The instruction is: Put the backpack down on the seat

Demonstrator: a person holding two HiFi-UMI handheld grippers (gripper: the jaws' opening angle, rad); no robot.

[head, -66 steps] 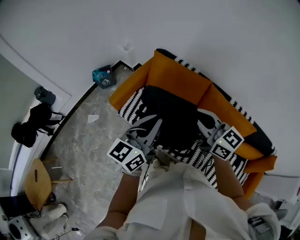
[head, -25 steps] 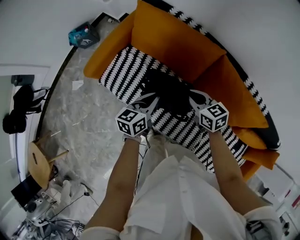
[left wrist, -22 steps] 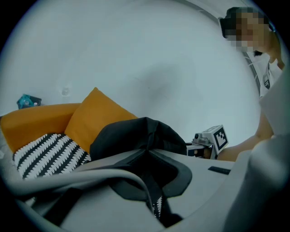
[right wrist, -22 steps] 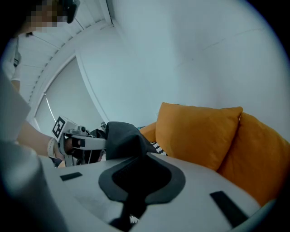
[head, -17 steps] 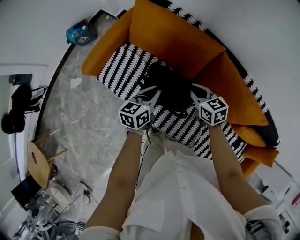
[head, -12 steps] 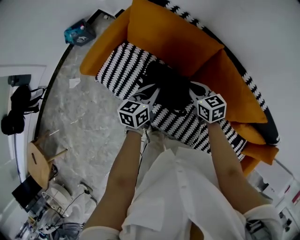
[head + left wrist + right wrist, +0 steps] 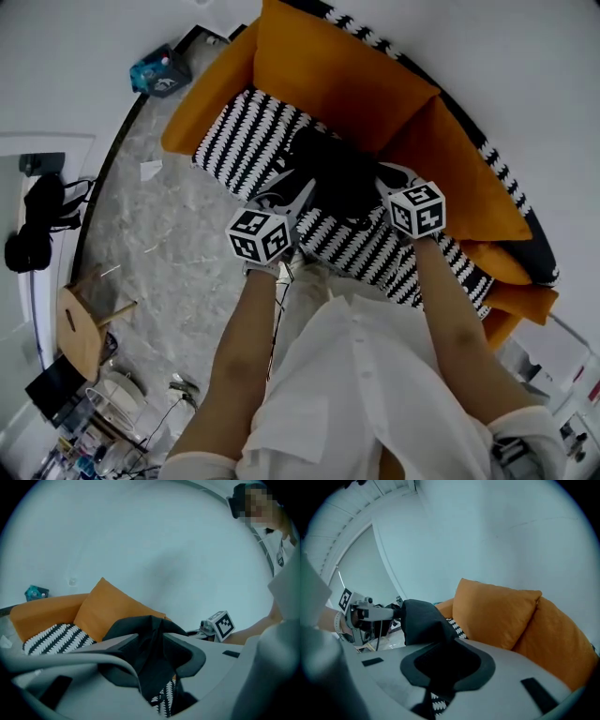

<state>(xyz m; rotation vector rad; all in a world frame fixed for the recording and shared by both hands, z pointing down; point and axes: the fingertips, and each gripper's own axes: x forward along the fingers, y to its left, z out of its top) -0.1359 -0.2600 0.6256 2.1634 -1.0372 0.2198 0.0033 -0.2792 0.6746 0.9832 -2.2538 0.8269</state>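
Observation:
The black backpack [image 7: 339, 176] lies on the black-and-white striped seat [image 7: 234, 141] of an orange sofa, against the back cushions. My left gripper [image 7: 286, 194] is at its left side; its jaws are opening, with a fold of black fabric [image 7: 151, 660] still hanging between the separated pads. On the backpack's right side, my right gripper [image 7: 384, 180] is shut on the black fabric [image 7: 419, 620]. In the right gripper view a black strap hangs below the closed pads [image 7: 440, 665]. Each gripper view also shows the other gripper's marker cube [image 7: 220, 624].
Orange back cushions [image 7: 328, 70] stand right behind the backpack. On the marble floor at left are a teal object [image 7: 155, 70], a scrap of paper [image 7: 150, 171], a black bag [image 7: 33, 230] and a wooden stool [image 7: 80, 328]. Cables and gear lie at the lower left.
The backpack, held above the sofa earlier, now rests on the striped seat. In the last half second my left gripper has drawn back slightly towards me; the right one has barely moved.

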